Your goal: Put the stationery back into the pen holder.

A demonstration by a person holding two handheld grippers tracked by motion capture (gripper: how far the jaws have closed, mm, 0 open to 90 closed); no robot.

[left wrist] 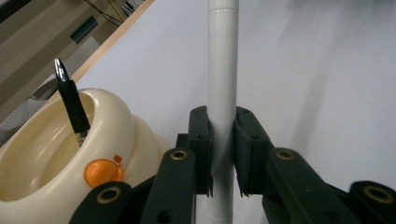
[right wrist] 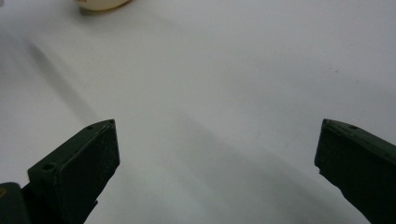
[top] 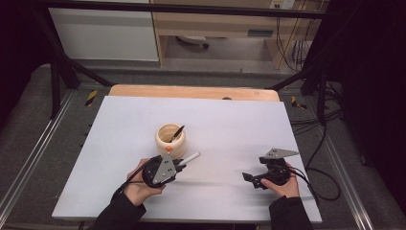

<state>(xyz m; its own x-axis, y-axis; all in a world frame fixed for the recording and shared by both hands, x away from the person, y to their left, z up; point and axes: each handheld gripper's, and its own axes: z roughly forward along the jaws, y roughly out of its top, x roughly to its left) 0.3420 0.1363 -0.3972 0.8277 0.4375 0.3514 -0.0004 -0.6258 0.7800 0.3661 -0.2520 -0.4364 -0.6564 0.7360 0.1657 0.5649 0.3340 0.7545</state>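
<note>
Left claw (left wrist: 222,154) pinching white pen (left wrist: 223,70), just beside cream holder (top: 170,139) near bench (top: 230,124) middle; black pen (top: 176,133) already inside. Right claw (right wrist: 217,158) spread, empty, toward near right edge. Next, I judge: tip pen upright over holder, release.

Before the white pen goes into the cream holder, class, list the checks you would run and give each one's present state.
1. Left gripper clamped on the white pen: ok.
2. Pen sits straight between the pads, not skewed: ok.
3. Cream holder upright on the table: ok.
4. Room in the holder beside the black pen leaning inside: ok.
5. Right gripper open, holding nothing, well away from the holder: ok.
6. Which end of the white pen points forward, tip or cap: cannot tell.
</note>
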